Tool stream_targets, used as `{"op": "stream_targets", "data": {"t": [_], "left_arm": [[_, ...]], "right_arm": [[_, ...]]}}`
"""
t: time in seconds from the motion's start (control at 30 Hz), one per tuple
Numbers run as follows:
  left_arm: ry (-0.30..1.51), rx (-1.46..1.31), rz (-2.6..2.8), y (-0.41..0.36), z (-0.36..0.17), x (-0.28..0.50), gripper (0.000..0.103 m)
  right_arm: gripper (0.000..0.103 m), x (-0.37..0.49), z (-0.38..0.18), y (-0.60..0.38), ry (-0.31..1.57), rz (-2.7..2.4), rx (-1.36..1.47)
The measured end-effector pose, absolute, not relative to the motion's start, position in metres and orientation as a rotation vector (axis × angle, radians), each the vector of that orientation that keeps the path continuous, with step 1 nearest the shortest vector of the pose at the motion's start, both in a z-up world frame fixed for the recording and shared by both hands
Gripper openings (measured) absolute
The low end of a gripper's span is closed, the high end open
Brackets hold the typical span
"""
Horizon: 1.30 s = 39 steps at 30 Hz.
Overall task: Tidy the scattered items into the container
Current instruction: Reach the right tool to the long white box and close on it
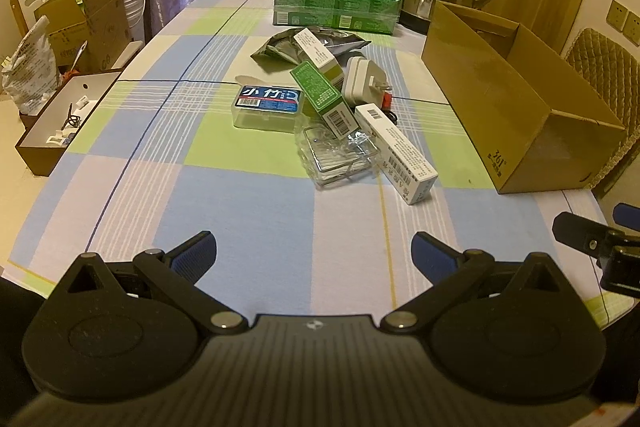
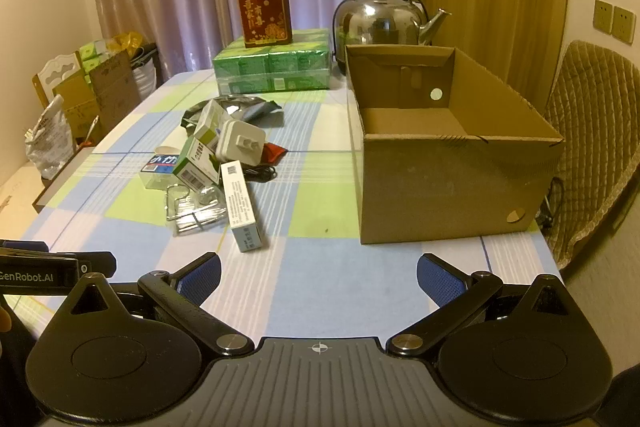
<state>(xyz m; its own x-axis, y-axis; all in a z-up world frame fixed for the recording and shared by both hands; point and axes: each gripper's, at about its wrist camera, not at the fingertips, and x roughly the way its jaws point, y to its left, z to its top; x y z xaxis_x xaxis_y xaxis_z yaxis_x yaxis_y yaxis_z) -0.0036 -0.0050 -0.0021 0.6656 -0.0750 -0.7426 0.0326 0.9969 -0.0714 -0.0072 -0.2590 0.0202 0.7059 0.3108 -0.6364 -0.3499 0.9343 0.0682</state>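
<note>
the left hand-held gripper (image 1: 314,251) hovers low over the surface (image 1: 248,211), jaws wide and empty. the right hand-held gripper (image 2: 318,273) is likewise wide and empty. mid-surface lies the pile: clear case (image 1: 266,107), green box (image 1: 324,99), white box (image 1: 396,153), charger (image 1: 362,79), wire rack (image 1: 340,159), foil bag (image 1: 280,47). the cardboard box (image 2: 452,183) stands open to their right, well apart.

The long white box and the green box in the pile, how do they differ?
The white box lies flat on the tablecloth, at the near edge of the pile; the green box is tilted, propped up on other items. The white box looks longer and slimmer, the green box shorter and chunkier. The white box is mostly white with dark print; the green box has green faces. Both are printed cartons with barcodes.
</note>
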Motion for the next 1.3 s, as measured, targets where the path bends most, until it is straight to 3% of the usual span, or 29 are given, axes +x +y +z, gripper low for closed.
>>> {"op": "stream_targets", "data": {"t": [1.3], "left_arm": [[0.843, -0.056, -0.086, -0.003, -0.006, 0.003, 0.102]], "right_arm": [[0.101, 0.003, 0.005, -0.231, 0.698, 0.523, -0.162]]}}
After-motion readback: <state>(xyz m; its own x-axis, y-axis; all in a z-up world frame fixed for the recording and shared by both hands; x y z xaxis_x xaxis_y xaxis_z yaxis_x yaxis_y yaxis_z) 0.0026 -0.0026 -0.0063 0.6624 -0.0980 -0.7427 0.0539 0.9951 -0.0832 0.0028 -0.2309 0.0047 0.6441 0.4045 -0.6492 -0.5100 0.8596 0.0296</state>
